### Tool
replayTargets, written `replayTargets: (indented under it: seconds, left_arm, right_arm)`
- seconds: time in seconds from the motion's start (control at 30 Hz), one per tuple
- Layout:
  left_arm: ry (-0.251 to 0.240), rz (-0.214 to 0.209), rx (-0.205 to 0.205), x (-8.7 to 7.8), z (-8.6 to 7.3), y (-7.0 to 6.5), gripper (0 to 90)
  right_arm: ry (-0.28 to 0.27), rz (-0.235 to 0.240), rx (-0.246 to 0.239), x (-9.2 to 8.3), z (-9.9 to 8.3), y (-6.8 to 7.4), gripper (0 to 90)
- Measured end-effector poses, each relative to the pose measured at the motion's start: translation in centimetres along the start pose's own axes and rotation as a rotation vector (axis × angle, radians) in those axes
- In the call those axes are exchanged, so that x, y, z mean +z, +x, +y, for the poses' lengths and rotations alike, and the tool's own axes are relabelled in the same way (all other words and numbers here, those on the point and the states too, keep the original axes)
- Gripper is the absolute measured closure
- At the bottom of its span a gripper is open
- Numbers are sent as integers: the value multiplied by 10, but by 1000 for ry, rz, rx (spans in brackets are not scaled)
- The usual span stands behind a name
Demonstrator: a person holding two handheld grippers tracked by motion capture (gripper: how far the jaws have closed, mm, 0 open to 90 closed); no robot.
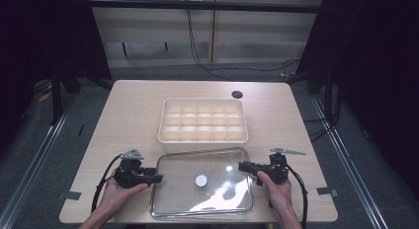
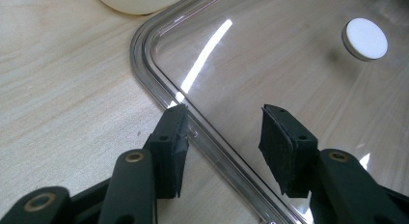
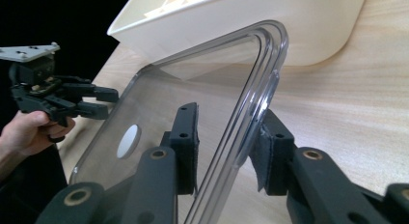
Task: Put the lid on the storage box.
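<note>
High view first: the clear rectangular plastic lid (image 1: 202, 182) with its small white round knob (image 1: 201, 180) lies flat on the pale wooden table (image 1: 133, 105), just in front of the cream plastic divided organiser box (image 1: 202, 120), with my left gripper (image 1: 157, 178) at its left edge and my right gripper (image 1: 242, 166) at its right edge.

In the left gripper view my jaws stand open and straddle the lid's raised rim (image 2: 193, 132); one pad sits at the rim's outer side, the other hangs over the clear panel, neither pressing. In the right gripper view the rim (image 3: 251, 132) runs between my two pads with a gap on the inner side, so that grip is not made either; I count those jaws as open.

To do this well, I judge I should seat each rim deep between the pads, close both sides evenly, and lift only when both bite. The plastic looks slick and the rim thin, so a shallow pinch could slip. Keeping both hands level should stop the lid from tilting against the box wall.
</note>
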State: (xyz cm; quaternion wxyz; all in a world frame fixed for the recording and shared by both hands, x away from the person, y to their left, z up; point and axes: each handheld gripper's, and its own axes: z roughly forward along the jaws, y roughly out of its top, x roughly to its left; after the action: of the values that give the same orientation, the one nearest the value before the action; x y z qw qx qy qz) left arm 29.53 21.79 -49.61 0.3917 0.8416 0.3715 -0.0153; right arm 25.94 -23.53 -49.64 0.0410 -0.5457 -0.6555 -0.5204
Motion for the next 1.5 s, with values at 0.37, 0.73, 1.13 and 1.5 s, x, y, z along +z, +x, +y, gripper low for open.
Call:
replayTargets:
  seconds: [0.37,0.73,1.13,1.5]
  left_arm:
    - [-24,9,-26,0,0,4,454]
    - [-37,-23,-65,0,0,6,340]
    - [-100,-59,-75,-7,1,6,445]
    - [-148,-94,-67,-17,5,1,525]
  right_arm:
    - [-44,25,-15,-6,1,3,705]
    - [-66,22,-24,-10,3,5,737]
    - [-61,13,-26,-10,3,5,743]
    - [-68,-10,-29,-11,3,4,738]
